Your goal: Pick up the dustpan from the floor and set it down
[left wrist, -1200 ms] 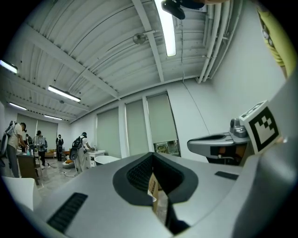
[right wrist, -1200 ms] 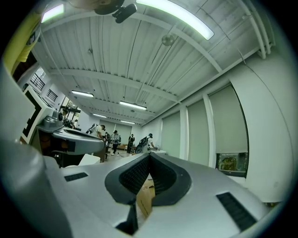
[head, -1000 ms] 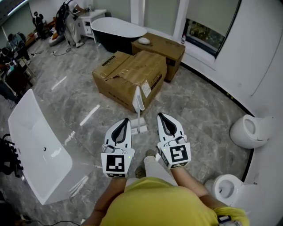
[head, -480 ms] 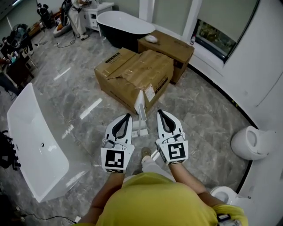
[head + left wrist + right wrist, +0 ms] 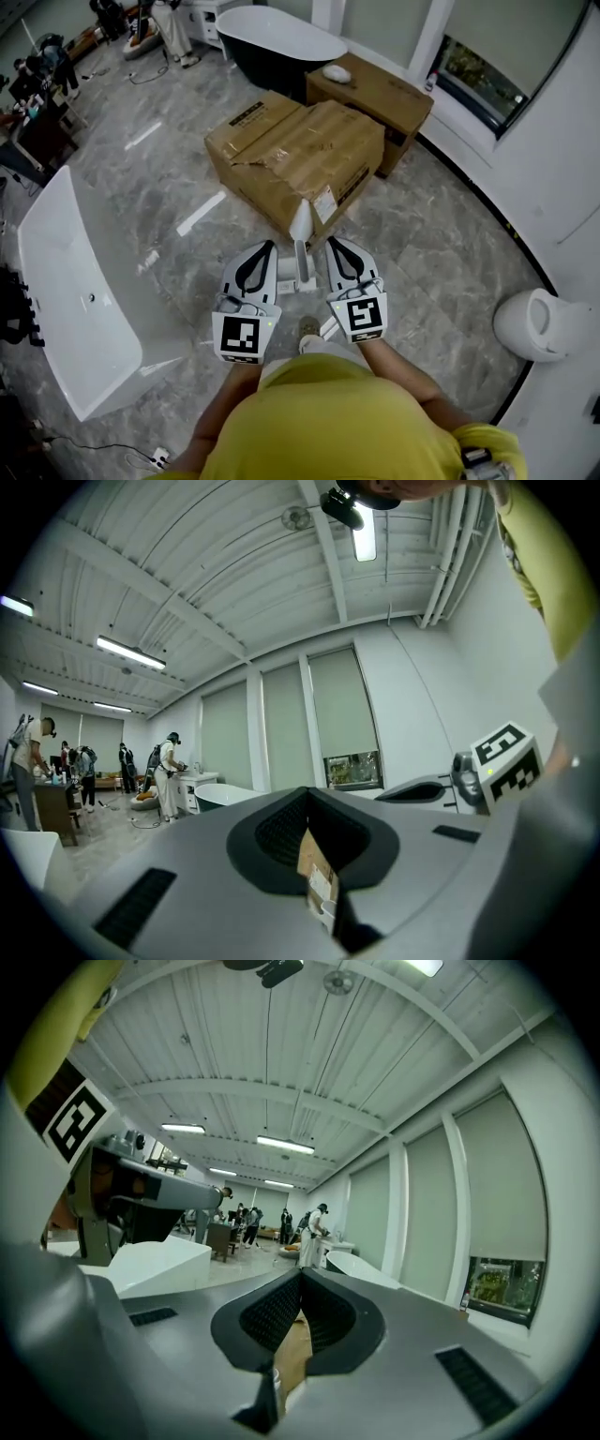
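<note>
White dustpan [image 5: 298, 277] leans at the cardboard box [image 5: 300, 155] corner, marble floor [image 5: 441, 253] around.

Left gripper [image 5: 306, 791], jaw tips together, cardboard box [image 5: 316, 872] visible through their gap, right gripper [image 5: 412, 791] alongside, bathtub [image 5: 221, 794], people [image 5: 169, 775] far left.

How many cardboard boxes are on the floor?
2. The big torn box lies in the middle of the floor. The second box sits right behind it, farther back. Others may be hidden outside the view.
</note>
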The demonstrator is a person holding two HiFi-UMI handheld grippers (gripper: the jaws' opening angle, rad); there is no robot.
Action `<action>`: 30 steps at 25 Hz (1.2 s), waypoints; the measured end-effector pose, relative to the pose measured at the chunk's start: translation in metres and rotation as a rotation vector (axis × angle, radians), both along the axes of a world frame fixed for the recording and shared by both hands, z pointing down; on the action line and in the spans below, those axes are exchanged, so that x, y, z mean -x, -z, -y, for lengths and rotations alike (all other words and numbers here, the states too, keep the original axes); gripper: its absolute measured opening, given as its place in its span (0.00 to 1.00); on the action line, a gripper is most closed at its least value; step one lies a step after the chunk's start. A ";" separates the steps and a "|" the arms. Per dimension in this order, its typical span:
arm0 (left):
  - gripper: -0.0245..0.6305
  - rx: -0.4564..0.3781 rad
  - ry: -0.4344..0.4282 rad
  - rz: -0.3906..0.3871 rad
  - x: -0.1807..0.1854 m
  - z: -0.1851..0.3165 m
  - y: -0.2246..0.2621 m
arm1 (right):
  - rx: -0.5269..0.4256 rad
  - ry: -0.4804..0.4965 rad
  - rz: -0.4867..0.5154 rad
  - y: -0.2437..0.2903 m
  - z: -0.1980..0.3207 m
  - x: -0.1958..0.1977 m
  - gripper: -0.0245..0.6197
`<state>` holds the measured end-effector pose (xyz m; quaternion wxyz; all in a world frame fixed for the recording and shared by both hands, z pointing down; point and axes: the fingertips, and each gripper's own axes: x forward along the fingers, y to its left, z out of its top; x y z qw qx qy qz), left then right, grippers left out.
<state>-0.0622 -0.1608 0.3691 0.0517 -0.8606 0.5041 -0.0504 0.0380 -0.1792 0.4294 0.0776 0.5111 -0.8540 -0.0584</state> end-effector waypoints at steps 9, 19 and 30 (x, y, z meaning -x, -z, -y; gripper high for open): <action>0.04 0.071 0.046 0.042 0.005 0.037 -0.041 | 0.229 0.132 -0.001 -0.091 0.036 0.016 0.14; 0.04 0.137 0.006 0.107 0.009 0.054 -0.072 | 0.676 0.204 0.182 -0.189 0.040 0.026 0.34; 0.04 0.202 -0.038 0.081 0.008 0.068 -0.091 | 1.074 0.336 0.477 -0.233 0.025 0.053 0.46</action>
